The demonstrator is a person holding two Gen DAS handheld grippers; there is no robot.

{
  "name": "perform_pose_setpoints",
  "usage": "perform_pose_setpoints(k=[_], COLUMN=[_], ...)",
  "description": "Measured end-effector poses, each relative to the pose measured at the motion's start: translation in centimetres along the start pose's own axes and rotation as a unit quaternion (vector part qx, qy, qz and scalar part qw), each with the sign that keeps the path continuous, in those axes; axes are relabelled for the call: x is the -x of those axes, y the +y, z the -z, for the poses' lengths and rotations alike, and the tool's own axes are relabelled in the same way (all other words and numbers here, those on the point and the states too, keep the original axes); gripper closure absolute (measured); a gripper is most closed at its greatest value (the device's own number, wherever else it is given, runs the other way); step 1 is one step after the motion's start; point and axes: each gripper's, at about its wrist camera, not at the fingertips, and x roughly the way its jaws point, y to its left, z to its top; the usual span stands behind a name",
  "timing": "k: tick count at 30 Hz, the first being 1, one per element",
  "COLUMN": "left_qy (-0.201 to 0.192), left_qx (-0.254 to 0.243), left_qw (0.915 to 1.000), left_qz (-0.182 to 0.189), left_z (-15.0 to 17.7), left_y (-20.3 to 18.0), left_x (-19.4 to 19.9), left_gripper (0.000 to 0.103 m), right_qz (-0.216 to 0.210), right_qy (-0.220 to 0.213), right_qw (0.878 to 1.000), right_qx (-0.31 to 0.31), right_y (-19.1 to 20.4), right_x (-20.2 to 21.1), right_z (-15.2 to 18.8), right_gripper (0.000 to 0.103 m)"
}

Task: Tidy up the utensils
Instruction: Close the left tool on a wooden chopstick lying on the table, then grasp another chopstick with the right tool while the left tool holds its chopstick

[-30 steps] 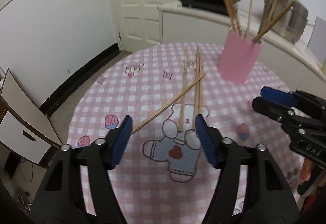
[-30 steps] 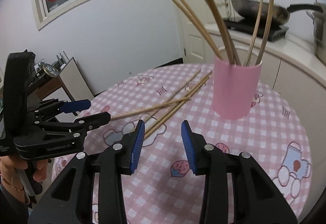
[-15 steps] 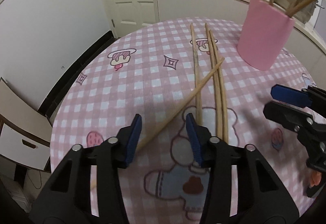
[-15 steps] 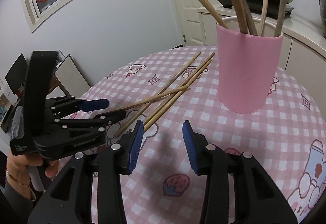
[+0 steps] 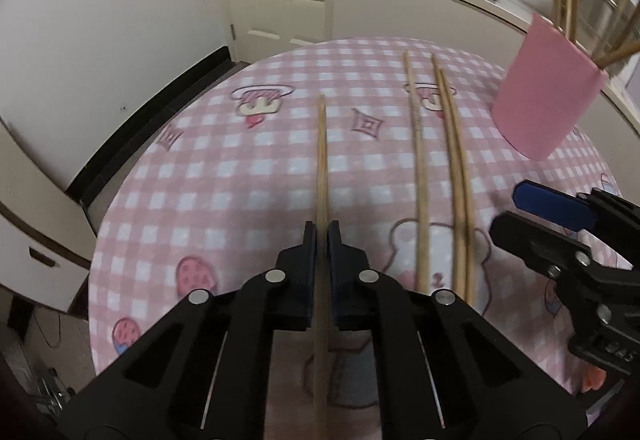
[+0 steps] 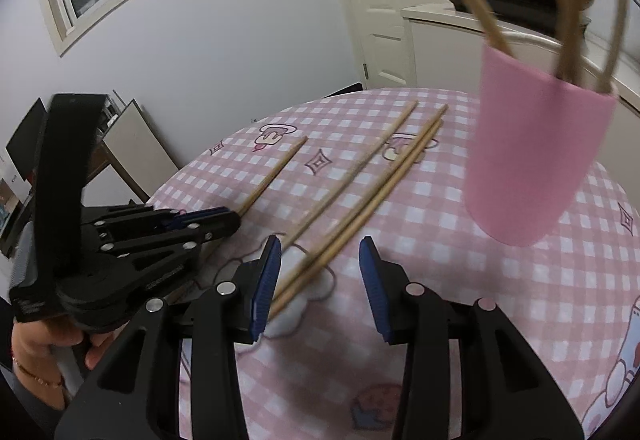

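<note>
Chopstick (image 5: 322,160), pale slender bamboo, clamped between left gripper (image 5: 322,236) pads; right gripper (image 6: 318,272) jaws apart.

- Our left hand-held gripper (image 5: 322,236): black frame, silver screws, blue pads.
- Our right hand-held gripper (image 6: 320,272) looks the same.
- A thin bracelet (image 6: 30,374) circles our left wrist.

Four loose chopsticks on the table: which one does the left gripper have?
The leftmost chopstick, lying apart from the other three. The left gripper is shut on it; the others lie untouched, closer to the pink cup.
</note>
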Motion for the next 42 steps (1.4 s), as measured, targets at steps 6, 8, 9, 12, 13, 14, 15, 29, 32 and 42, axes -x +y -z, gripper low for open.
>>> perform_pose_setpoints(k=[6,8,9,12,13,14,15,29,32,42], left_qy=[0.002,0.001,0.000,0.002,0.003,0.005,0.008,0.029,0.034,0.041], left_qx=[0.027,0.038,0.044,0.066,0.069,0.071,0.071,0.083,0.080,0.080], left_qw=[0.9996,0.9993,0.9990,0.9978,0.9976,0.9975,0.9974,0.9960,0.9960,0.9956], left_qz=[-0.006,-0.007,-0.007,0.005,0.004,0.003,0.002,0.011,0.020,0.025], left_z=[0.9,0.9,0.8,0.3,0.2,0.1,0.0,0.8,2.3,7.8], left_y=[2.3,3.0,3.3,4.2,4.3,4.4,4.5,3.7,3.2,1.6], left_x=[0.7,0.9,0.9,0.5,0.4,0.3,0.2,0.7,1.9,5.6], left_gripper=[0.096,0.096,0.096,0.096,0.096,0.096,0.096,0.097,0.097,0.096], right_qz=[0.031,0.050,0.057,0.074,0.078,0.083,0.086,0.037,0.017,-0.025], right_qy=[0.027,0.036,0.040,0.056,0.059,0.065,0.070,0.093,0.102,0.131], right_qw=[0.999,0.998,0.997,0.996,0.995,0.994,0.994,0.994,0.993,0.989], right_qx=[0.019,0.019,0.019,0.015,0.013,0.013,0.014,0.054,0.064,0.060], right_y=[1.8,1.9,1.9,1.6,1.6,1.5,1.4,2.5,2.9,3.5], right_x=[-2.8,-3.9,-4.3,-5.5,-6.0,-6.5,-6.9,-5.2,-3.7,1.8], right_z=[-1.7,-2.4,-2.7,-3.5,-3.7,-3.8,-4.0,-1.8,-0.1,5.0], right_gripper=[0.065,0.065,0.065,0.065,0.065,0.065,0.065,0.098,0.098,0.098])
